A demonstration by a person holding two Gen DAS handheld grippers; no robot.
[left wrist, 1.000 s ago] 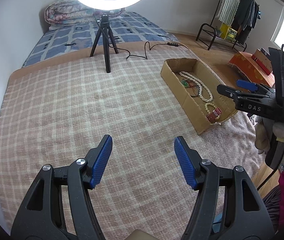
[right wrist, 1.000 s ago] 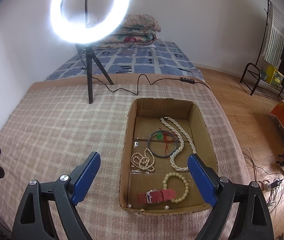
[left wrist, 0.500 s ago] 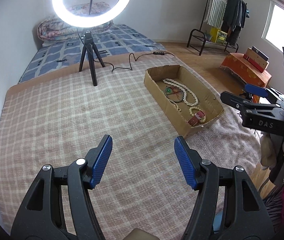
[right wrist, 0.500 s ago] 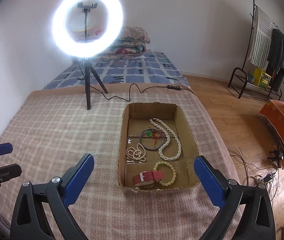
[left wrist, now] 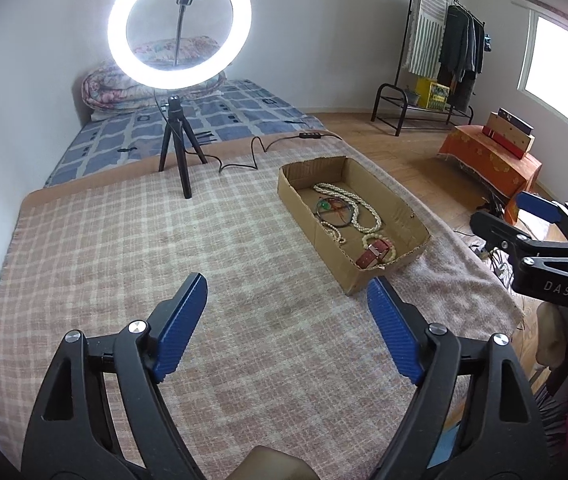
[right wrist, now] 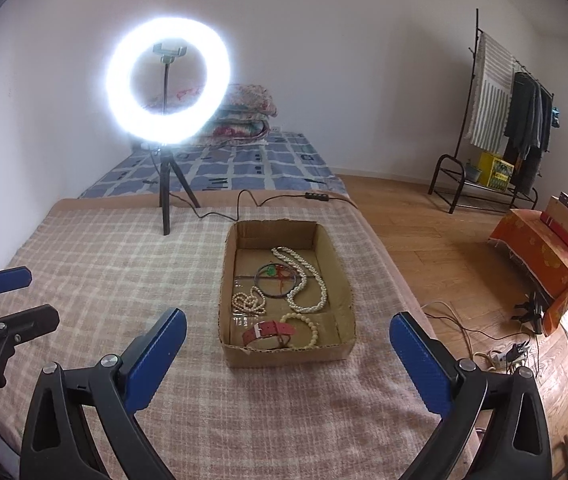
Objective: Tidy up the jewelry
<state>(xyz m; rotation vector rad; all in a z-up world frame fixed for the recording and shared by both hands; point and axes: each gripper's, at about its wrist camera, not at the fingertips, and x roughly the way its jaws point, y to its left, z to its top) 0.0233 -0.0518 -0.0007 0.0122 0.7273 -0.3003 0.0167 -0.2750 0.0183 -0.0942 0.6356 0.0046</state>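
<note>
A shallow cardboard tray [right wrist: 284, 354] lies on the checked blanket. Inside are a long pearl necklace [right wrist: 307, 280], a dark bangle with a green charm [right wrist: 276, 284], a short pearl strand [right wrist: 250, 302], a cream bead bracelet [right wrist: 307, 332] and a red watch strap [right wrist: 268, 330]. My right gripper [right wrist: 287, 320] hovers in front of the tray's near end, open wide and empty. My left gripper [left wrist: 285, 292] hangs over bare blanket left of the tray [left wrist: 363, 276]; its jaws are opening with nothing between them. Each gripper shows in the other's view: right gripper [left wrist: 499, 212], left gripper [right wrist: 40, 296].
A lit ring light [left wrist: 180, 24] on a tripod stands behind the tray, its cable [left wrist: 244, 160] trailing across the blanket [left wrist: 124, 240]. The bed edge drops to wooden floor at right, with loose cables [right wrist: 483, 332], an orange-covered box [right wrist: 543, 256] and a clothes rack [right wrist: 503, 120].
Both grippers have drawn back and up from the tray, which now looks smaller and farther. The left jaws have spread wider, and the right jaws have widened too.
</note>
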